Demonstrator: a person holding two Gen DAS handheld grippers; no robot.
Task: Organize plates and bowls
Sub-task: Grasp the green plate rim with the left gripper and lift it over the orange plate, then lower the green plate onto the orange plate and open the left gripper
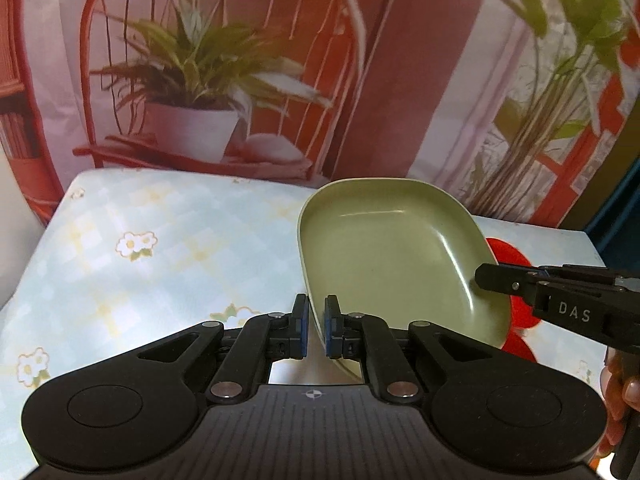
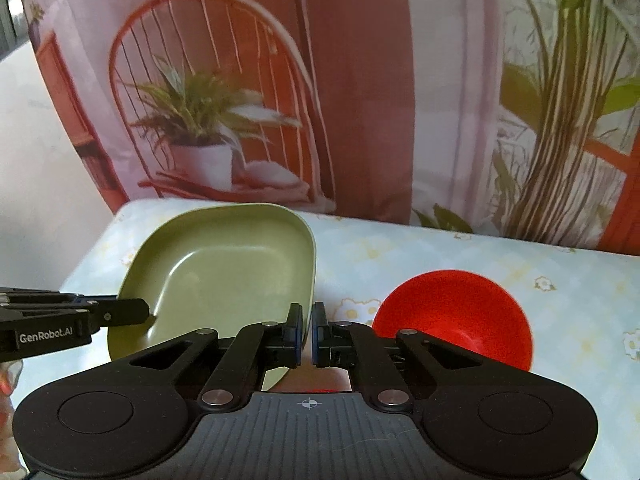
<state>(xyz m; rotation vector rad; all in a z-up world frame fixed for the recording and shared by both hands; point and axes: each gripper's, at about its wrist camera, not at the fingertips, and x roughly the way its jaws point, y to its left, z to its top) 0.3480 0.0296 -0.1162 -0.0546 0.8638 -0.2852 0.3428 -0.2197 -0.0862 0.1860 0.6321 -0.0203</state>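
A green squarish plate (image 1: 392,256) is held by its two opposite rims over the flowered tablecloth (image 1: 140,240). My left gripper (image 1: 316,328) is shut on the plate's near left rim, which sits between the blue pads. My right gripper (image 1: 486,278) comes in from the right and pinches the other rim. In the right wrist view the same plate (image 2: 228,272) lies to the left, with my right gripper (image 2: 307,332) shut on its edge and the left gripper (image 2: 140,312) clamped on the far side. A red bowl (image 2: 460,308) stands on the cloth to the plate's right and is partly hidden behind the plate (image 1: 520,312).
A printed curtain (image 1: 400,60) showing a red chair and potted plants hangs right behind the table's far edge. The tablecloth (image 2: 500,248) stretches out on both sides of the dishes. A person's hand (image 1: 620,392) shows at the lower right.
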